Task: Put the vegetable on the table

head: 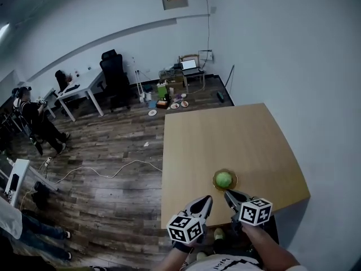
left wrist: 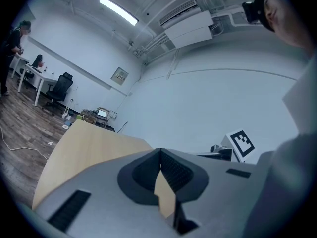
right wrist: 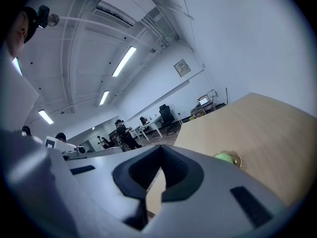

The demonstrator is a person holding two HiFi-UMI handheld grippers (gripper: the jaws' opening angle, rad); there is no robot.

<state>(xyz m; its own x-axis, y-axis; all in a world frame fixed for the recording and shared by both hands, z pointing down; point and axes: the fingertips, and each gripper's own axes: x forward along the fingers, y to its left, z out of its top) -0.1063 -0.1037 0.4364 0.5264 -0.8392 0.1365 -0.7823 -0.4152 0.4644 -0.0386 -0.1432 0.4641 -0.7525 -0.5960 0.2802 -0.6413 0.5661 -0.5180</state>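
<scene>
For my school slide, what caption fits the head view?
Shut left gripper and shut right gripper hover near a green vegetable on a wooden table.

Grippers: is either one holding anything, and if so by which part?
Nothing is held. The left gripper and the right gripper are both shut and empty. The green vegetable sits apart in its dish.

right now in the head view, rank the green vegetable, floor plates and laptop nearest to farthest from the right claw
1. Green vegetable, just ahead of the right claw.
2. Floor plates, past the table and its far edge.
3. Laptop, far across the room.
</scene>
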